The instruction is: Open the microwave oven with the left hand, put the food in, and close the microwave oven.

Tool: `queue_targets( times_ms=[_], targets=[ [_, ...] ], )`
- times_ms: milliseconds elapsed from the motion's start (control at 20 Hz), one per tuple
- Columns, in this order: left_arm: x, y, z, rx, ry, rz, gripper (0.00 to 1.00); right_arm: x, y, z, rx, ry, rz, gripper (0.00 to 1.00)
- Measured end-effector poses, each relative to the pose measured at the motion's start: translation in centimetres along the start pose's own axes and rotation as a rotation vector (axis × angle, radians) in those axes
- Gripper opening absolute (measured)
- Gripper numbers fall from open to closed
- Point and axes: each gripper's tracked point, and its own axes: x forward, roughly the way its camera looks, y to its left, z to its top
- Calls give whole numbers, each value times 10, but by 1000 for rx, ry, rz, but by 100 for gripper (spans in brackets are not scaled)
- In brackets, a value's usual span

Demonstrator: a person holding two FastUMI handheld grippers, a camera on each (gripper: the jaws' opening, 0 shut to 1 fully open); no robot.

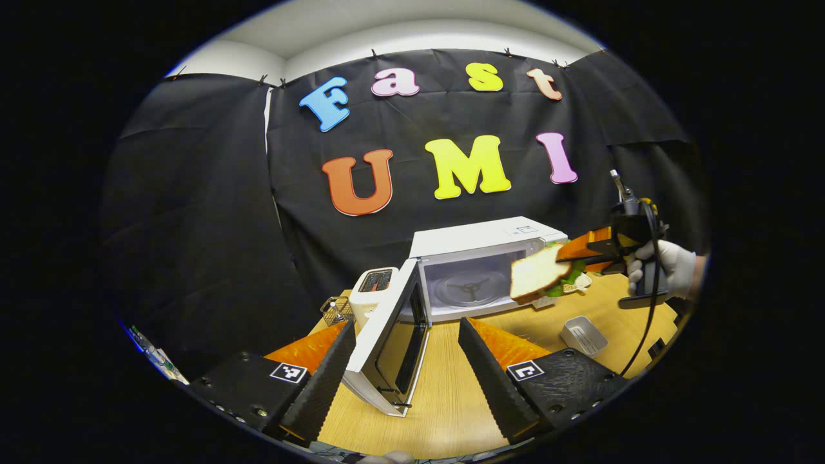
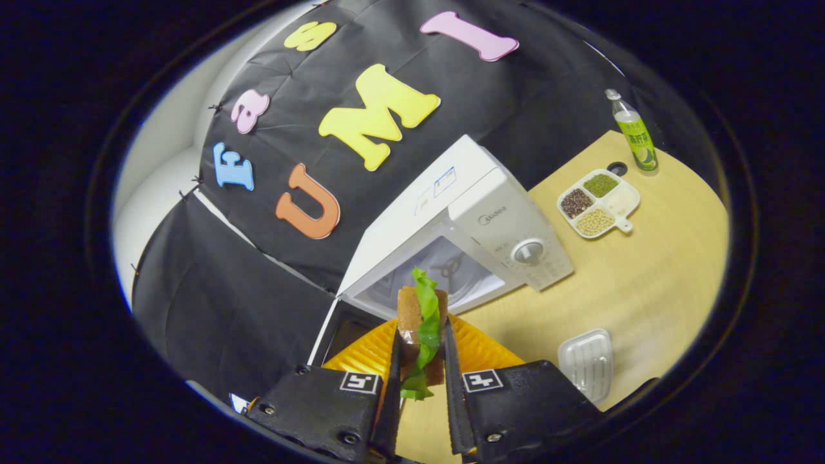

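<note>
Gripping a toast-and-lettuce sandwich (image 2: 420,328) between both fingers, the right gripper (image 2: 420,380) holds it in the air just in front of the white microwave oven (image 2: 470,219) — its door (image 1: 393,335) swung wide, the glass turntable (image 1: 467,290) bare inside. In the left gripper view the sandwich (image 1: 538,274) hangs at the cavity's right edge, carried by a white-gloved hand (image 1: 667,267). The left gripper (image 1: 406,374) has its jaws spread apart, holding nothing, with the door's edge between its fingers. Around on the wooden table (image 2: 644,283): a white toaster (image 1: 374,290) left of the door, a small clear plastic tray (image 2: 585,361), a divided dish of beans (image 2: 598,203) and a green bottle (image 2: 635,132).
</note>
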Motion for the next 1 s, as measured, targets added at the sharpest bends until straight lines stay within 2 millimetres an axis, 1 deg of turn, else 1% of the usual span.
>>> queue_targets(
  times_ms=[100,150,200,300,400,500,650,700,800,850,900,950,1000],
  targets=[
    [1,4,2,-4,-6,-16,97,31,11,-7,32,-72,3,34],
    [3,4,2,-9,-3,-25,97,47,11,-12,46,-93,-1,34],
    [4,5,2,-13,-6,-31,97,62,8,-19,67,-119,-15,34],
    [7,7,2,-20,-11,-40,97,91,-5,-25,115,-176,-60,34],
    [12,10,-3,-21,-1,-40,97,118,-15,-34,159,-210,-88,34],
    [13,14,-6,-12,-3,-36,96,142,-16,-28,185,-280,-91,34],
    [14,20,-11,14,2,-26,97,174,-20,-16,170,-384,-113,34],
    [13,19,-10,23,3,-24,96,184,-14,-15,172,-391,-115,34],
    [14,20,-12,28,11,-25,97,207,-10,-13,180,-414,-122,34],
    [15,19,-14,20,19,-28,97,215,-10,-13,180,-429,-130,34],
    [16,21,-17,10,29,-25,96,224,-12,-13,184,-433,-144,25],
    [16,20,-19,2,38,-30,96,231,-14,-15,173,-434,-159,26],
    [16,19,-18,2,37,-30,97,237,-19,-19,155,-427,-179,35]
  ],
)
